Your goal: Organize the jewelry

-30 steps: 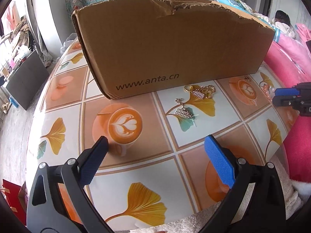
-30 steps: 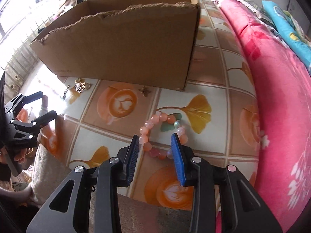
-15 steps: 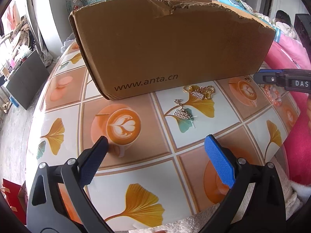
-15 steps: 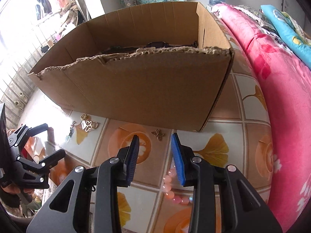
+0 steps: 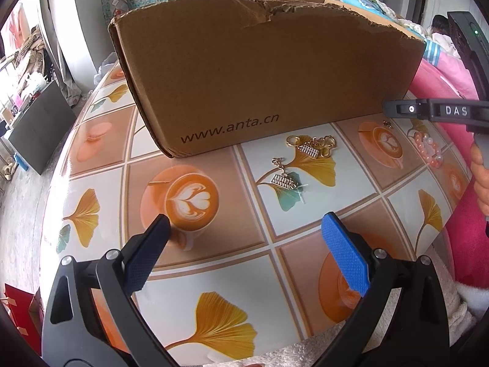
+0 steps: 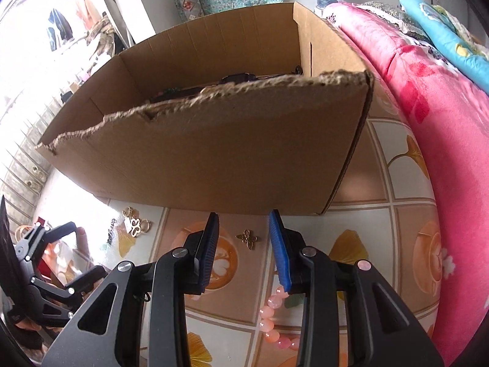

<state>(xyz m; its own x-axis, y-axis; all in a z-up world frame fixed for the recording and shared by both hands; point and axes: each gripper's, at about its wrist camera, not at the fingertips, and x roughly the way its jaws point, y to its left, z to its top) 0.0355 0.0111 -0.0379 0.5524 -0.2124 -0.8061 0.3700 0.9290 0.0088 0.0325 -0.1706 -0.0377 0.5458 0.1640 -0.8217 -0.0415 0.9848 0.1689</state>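
Note:
A torn-edged cardboard box [image 6: 214, 159] stands on the patterned table [image 5: 195, 275], with dark items just visible inside. My right gripper [image 6: 244, 217] hangs in front of the box wall, open a little and empty. A small gold butterfly charm [image 6: 247, 238] lies on the table beneath the gap between its fingers. The pink bead bracelet [image 6: 272, 321] lies behind and below it, apart from the pads. Two gold chain pieces [image 5: 311, 148] [image 5: 284, 180] lie before the box. My left gripper [image 5: 244, 226] is wide open over the table, holding nothing. In the left wrist view the right gripper [image 5: 394, 110] reaches in beside the bracelet [image 5: 428, 151].
A pink blanket [image 6: 443, 153] borders the table's right side. In the right wrist view another gold charm [image 6: 136, 224] lies left of the butterfly, with the left gripper [image 6: 55, 260] beyond it. The round table's edge curves near the left gripper.
My right gripper has moved forward from above the bead bracelet toward the box, so the butterfly charm now sits under its fingers. Its opening is unchanged. The left gripper has stayed put.

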